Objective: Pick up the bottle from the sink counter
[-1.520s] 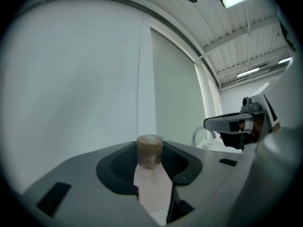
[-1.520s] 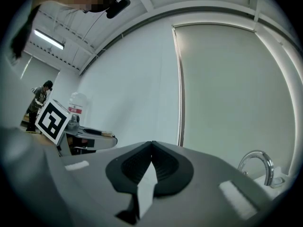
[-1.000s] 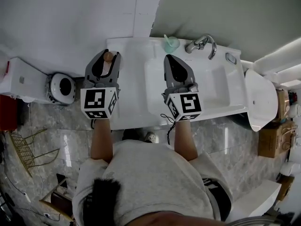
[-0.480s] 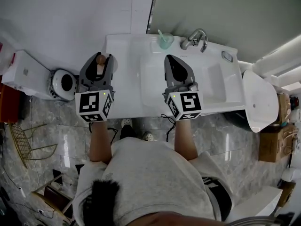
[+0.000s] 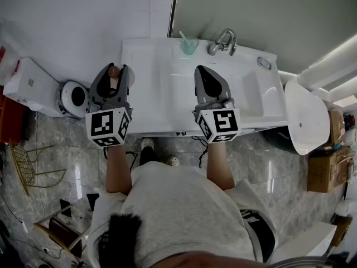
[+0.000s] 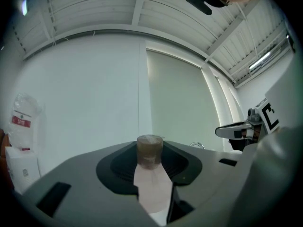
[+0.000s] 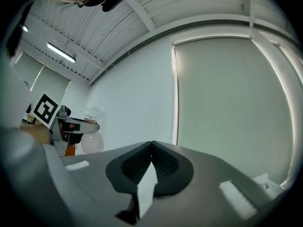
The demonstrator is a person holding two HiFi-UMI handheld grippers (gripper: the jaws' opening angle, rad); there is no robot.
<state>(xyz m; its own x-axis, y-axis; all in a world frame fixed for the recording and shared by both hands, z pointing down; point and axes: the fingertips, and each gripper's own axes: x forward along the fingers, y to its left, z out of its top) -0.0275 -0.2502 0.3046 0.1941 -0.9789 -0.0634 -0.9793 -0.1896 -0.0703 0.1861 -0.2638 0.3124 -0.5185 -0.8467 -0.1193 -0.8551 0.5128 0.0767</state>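
The bottle (image 6: pixel 152 186), pale pink with a brown cap, sits upright between the jaws of the left hand-held gripper (image 5: pixel 115 67), which is clamped on its body just under the cap; the lower part of the bottle is hidden behind the jaws. From the head view the cap shows between the jaw tips at the left edge of the white worktop (image 5: pixel 148 108), near its back corner. Along the left gripper's jaws only the wall and ceiling appear beyond the bottle, none of the worktop surface.

The right hand-held gripper (image 7: pixel 151 145) has its jaws closed together with nothing between them. It hangs over the middle of the worktop, above the sink basin (image 5: pixel 245 96), well apart from the left one.

At the worktop's back edge stand a teal cup (image 5: pixel 188 46) with something thin sticking out of it and, just right of it, a chrome faucet (image 5: pixel 223 40). Left of the worktop, on the floor, is a round white fixture (image 5: pixel 74 98).
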